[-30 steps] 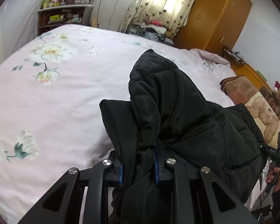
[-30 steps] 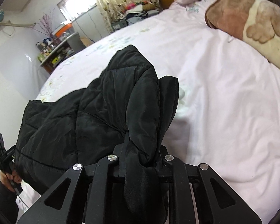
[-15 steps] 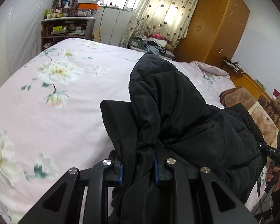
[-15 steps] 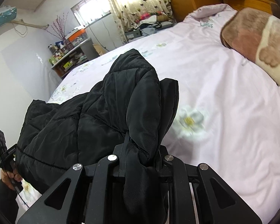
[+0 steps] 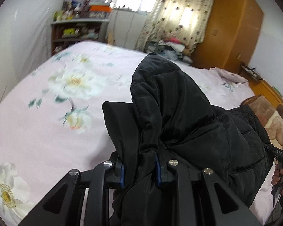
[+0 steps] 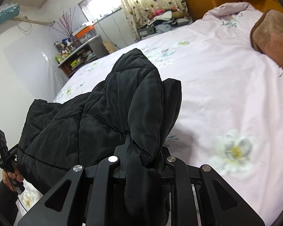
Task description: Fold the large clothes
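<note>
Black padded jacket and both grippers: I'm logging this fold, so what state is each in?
Black padded jacket: bunched, held up over the bed.
Left gripper: shut on the jacket.
Right gripper: shut on the jacket.
Bed cover: spread flat.

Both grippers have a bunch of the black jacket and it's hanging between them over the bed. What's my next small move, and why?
Probably carry the black jacket a little further out over the pink bedspread, then lower it. The left gripper and right gripper each pinch bunched fabric, the body sags between them, and open bedspread lies ahead for spreading it flat before any fold.
</note>
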{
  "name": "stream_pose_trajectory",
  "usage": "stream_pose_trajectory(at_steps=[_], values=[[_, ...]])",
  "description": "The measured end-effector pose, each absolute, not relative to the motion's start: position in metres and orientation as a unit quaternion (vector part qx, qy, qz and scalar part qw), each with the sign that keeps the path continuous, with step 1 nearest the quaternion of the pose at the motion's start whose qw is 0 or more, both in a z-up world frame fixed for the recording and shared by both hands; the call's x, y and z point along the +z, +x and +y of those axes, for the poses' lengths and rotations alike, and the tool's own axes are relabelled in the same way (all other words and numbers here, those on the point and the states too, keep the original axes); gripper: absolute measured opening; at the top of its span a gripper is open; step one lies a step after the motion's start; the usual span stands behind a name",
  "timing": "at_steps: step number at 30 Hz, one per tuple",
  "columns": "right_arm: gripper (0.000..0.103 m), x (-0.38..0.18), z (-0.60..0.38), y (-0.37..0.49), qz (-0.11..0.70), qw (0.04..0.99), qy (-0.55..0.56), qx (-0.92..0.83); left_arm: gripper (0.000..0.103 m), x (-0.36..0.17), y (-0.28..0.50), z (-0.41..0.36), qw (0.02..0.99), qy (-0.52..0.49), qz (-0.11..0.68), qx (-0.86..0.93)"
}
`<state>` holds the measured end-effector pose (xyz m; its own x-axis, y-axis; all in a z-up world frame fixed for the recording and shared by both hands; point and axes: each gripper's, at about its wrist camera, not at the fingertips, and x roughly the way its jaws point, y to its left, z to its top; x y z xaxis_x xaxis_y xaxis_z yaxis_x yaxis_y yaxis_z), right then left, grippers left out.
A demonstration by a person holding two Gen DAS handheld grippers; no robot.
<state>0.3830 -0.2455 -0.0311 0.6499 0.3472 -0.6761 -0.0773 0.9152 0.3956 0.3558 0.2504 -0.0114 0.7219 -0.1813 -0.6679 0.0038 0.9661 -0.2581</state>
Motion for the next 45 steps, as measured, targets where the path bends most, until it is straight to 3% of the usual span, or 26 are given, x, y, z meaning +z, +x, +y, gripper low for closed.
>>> stream_pose_trajectory(at_steps=[4, 6, 12, 14, 24, 45], values=[[0.02, -0.074, -0.232, 0.4, 0.441, 0.876, 0.164, 0.104, 0.027, -0.071, 0.364, 0.262, 0.896, -0.126, 0.424, -0.023], [0.027, -0.095, -0.235, 0.402, 0.459, 0.866, 0.175, 0.092, 0.031, -0.088, 0.361, 0.268, 0.892, -0.147, 0.428, -0.019], [0.045, -0.094, -0.247, 0.396, 0.47, 0.859, 0.182, 0.087, 0.046, -0.086, 0.351, 0.272, 0.89, -0.157, 0.428, -0.006], [0.048, -0.084, -0.251, 0.388, 0.47, 0.862, 0.178, 0.069, 0.046, -0.078, 0.346, 0.279, 0.888, -0.168, 0.428, -0.006], [0.048, -0.019, -0.246, 0.327, 0.416, 0.899, 0.123, 0.063, 0.044, -0.015, 0.275, 0.263, 0.92, -0.124, 0.371, -0.014], [0.048, 0.039, -0.171, 0.154, 0.397, 0.91, 0.081, 0.087, 0.049, 0.035, 0.117, 0.148, 0.916, -0.089, 0.389, -0.043]])
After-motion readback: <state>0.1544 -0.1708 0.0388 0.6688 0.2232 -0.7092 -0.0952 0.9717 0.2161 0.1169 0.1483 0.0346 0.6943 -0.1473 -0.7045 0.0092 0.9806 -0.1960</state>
